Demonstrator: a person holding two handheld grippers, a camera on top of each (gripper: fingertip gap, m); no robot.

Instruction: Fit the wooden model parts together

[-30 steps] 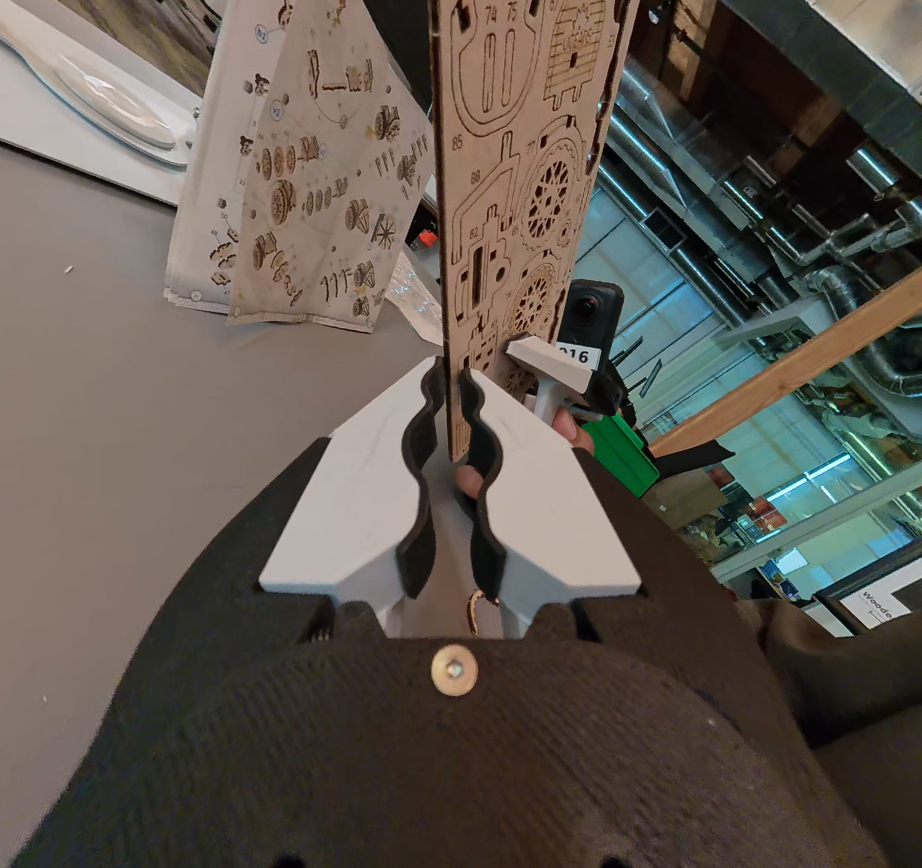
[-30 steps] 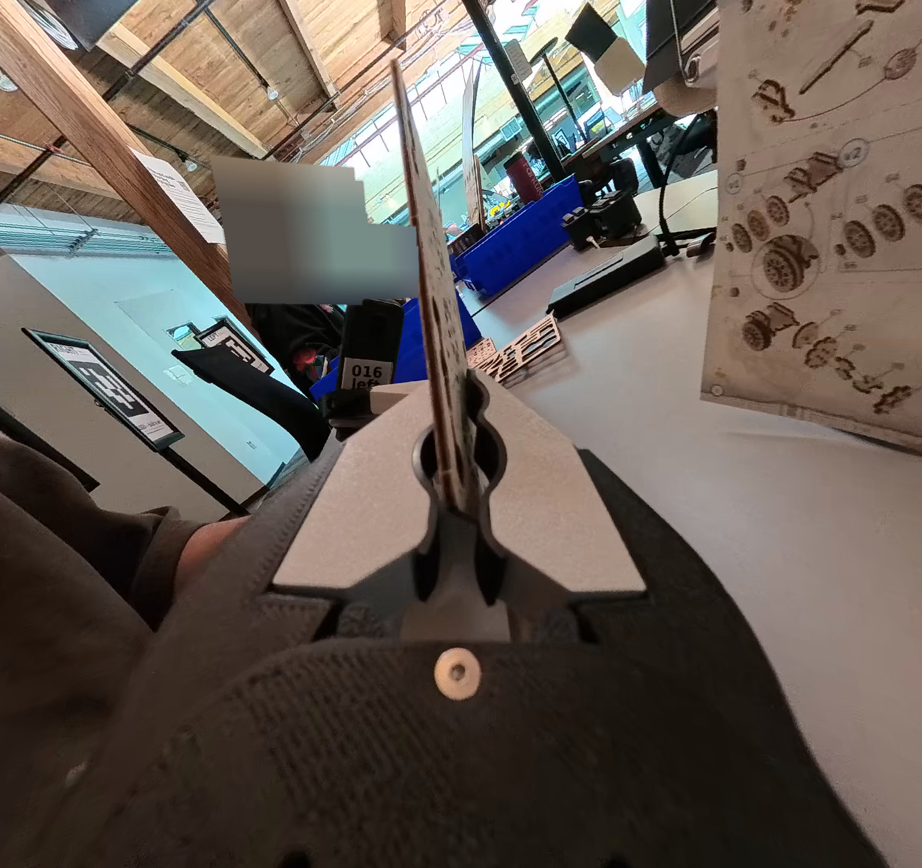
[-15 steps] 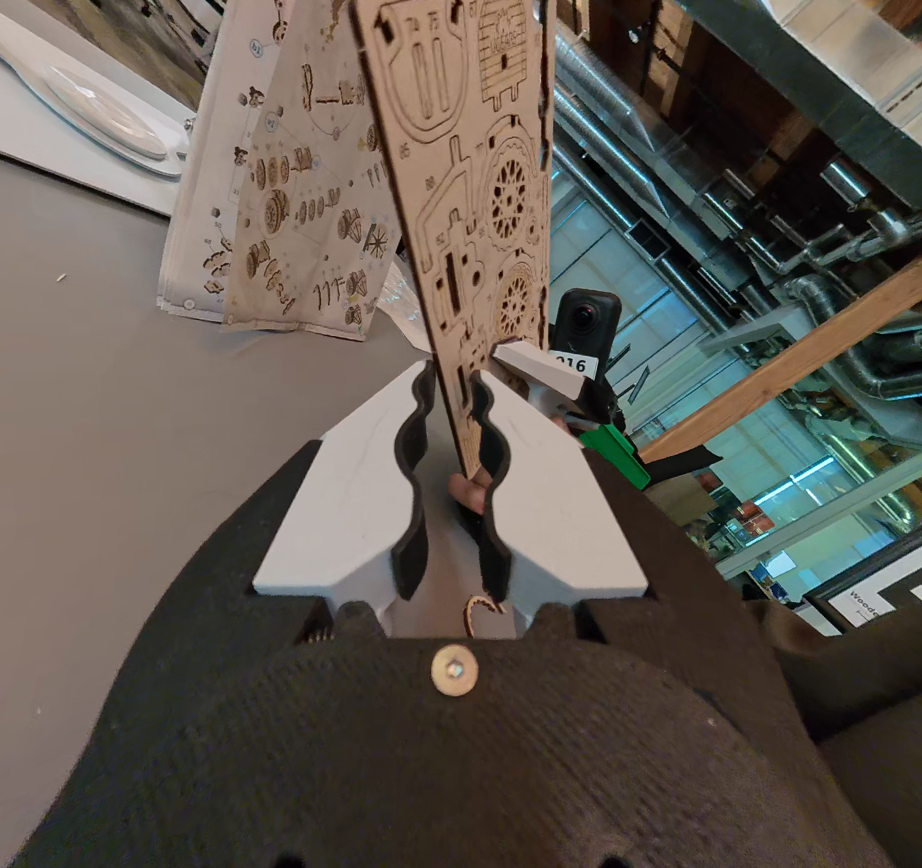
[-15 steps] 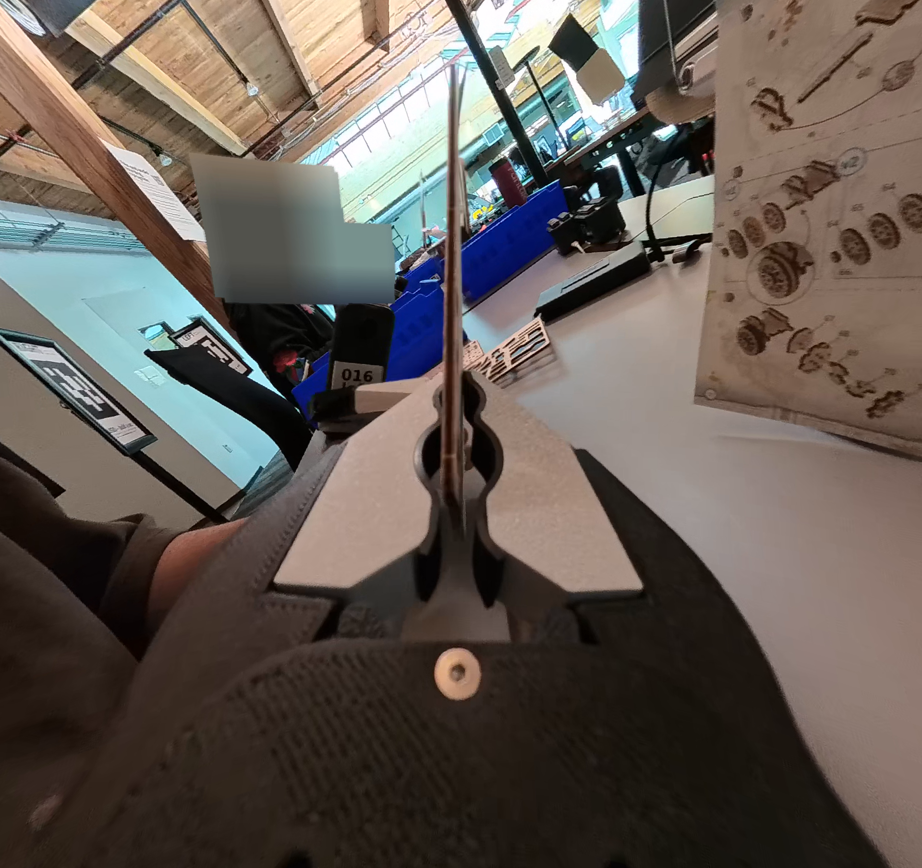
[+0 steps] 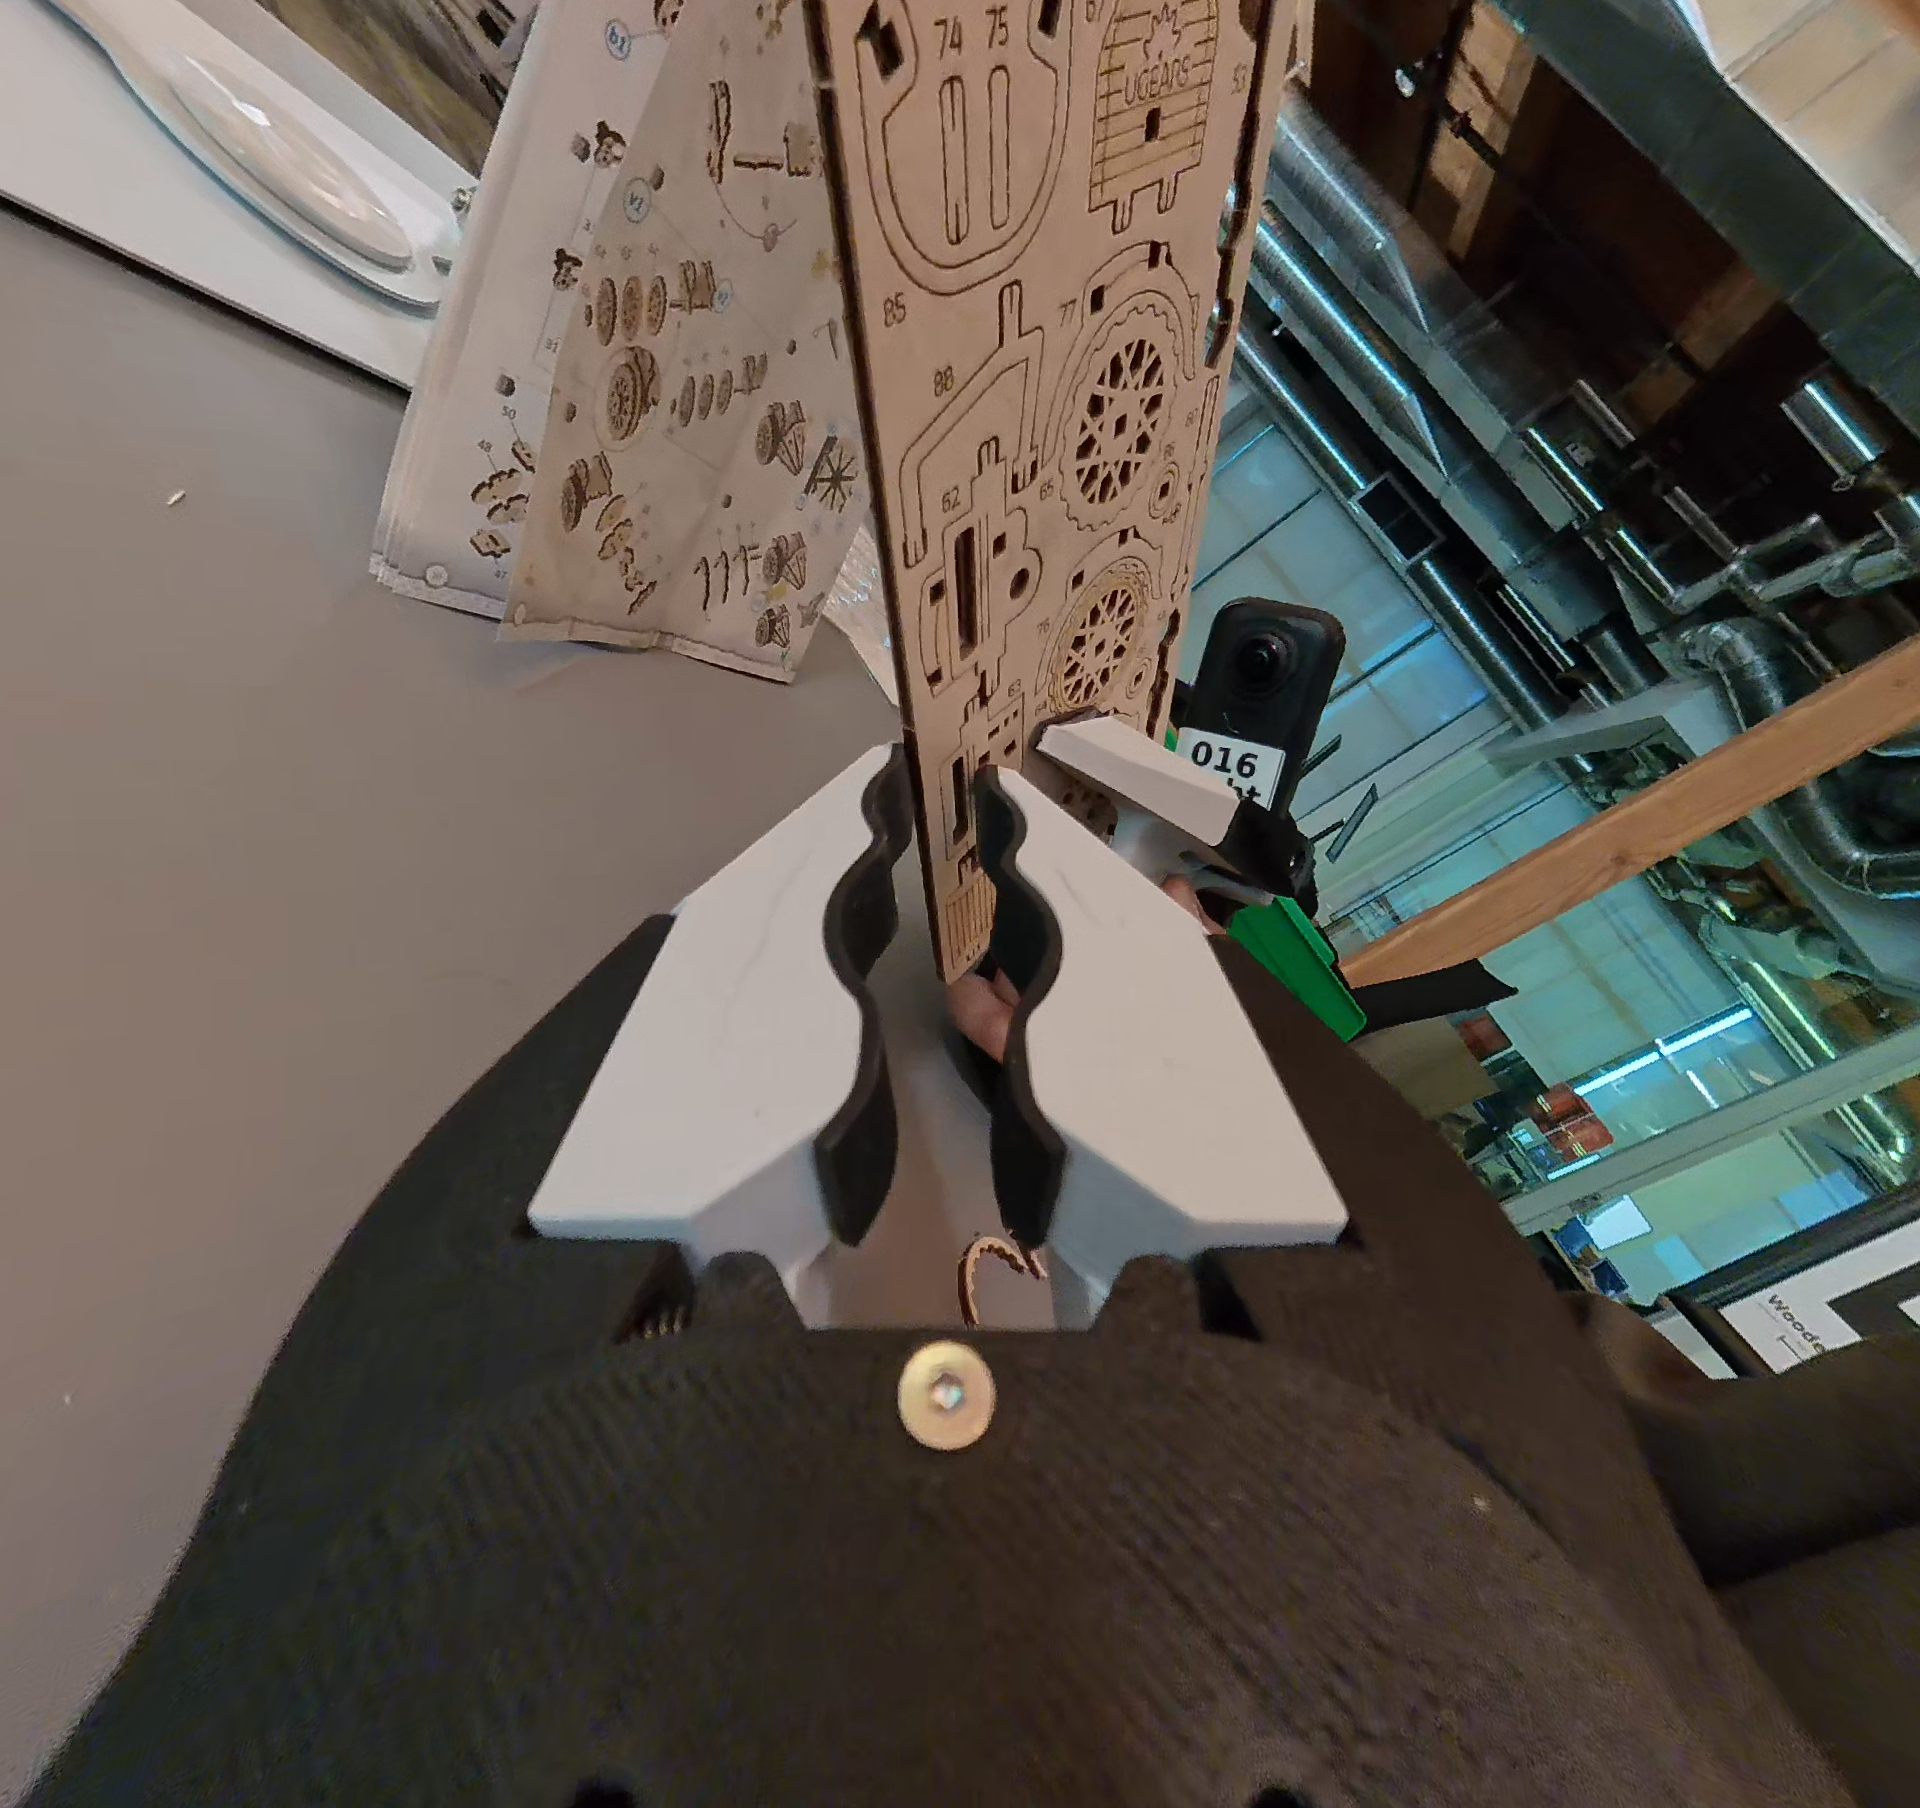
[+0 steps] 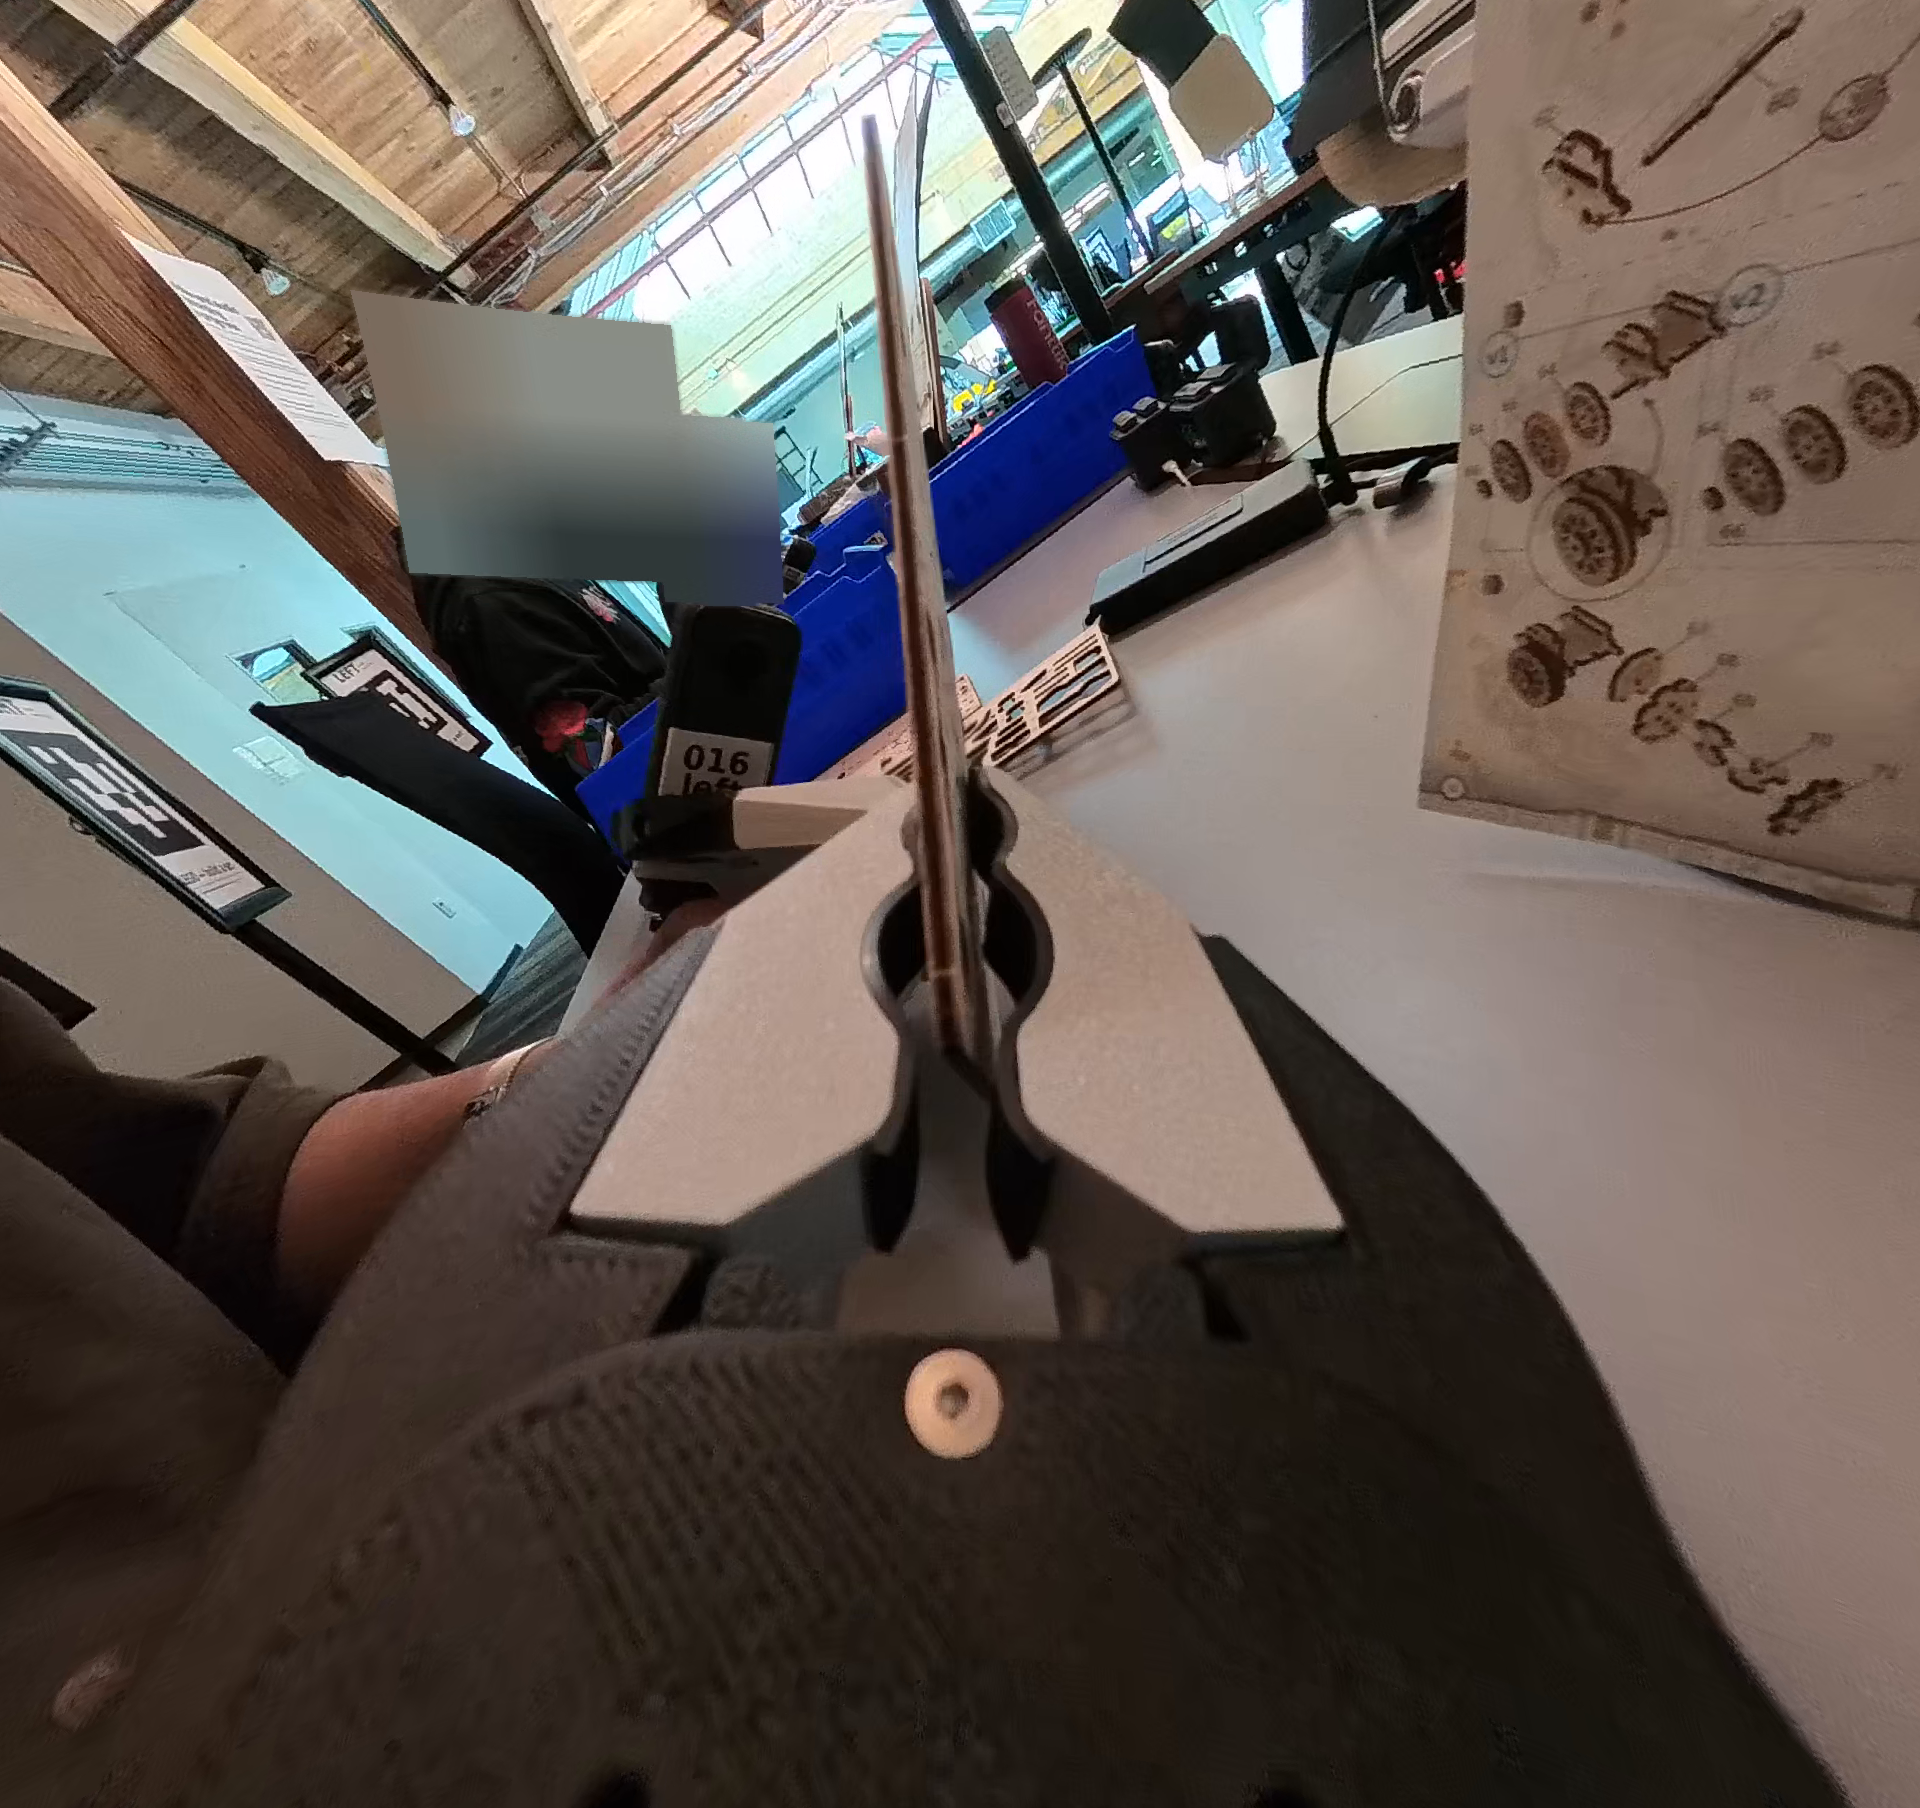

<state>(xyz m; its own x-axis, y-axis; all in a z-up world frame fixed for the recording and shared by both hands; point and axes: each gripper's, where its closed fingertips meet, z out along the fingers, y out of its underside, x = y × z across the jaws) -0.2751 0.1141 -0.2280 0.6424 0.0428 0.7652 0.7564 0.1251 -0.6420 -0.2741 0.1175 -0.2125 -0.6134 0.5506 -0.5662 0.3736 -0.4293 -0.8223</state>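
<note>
A laser-cut wooden parts sheet [image 5: 1039, 356] stands upright above the grey table [image 5: 208, 823]. My right gripper [image 6: 951, 813] is shut on the sheet's lower edge, and its view shows the sheet edge-on [image 6: 914, 563]. In the left wrist view the right gripper [image 5: 1122, 771] sits at the sheet's lower right. My left gripper [image 5: 940, 802] is open, with the sheet's bottom corner between its fingertips and a gap on each side. A small curved wooden piece [image 5: 987, 1280] lies deep between the left fingers. The left gripper's finger [image 6: 790, 813] shows just behind the sheet.
Illustrated instruction sheets [image 5: 665, 408] stand propped on the table, and they also show in the right wrist view [image 6: 1683, 511]. An emptied wooden frame sheet [image 6: 1049, 709] lies flat beyond the grippers. Blue bins [image 6: 997, 470] and a black flat device [image 6: 1205, 543] sit farther back. Less than 4 cm separates the two grippers' tips.
The sheet tilted to the left, then came back upright. The left fingers have spread slightly wider around its bottom corner. The right gripper has kept its grip.
</note>
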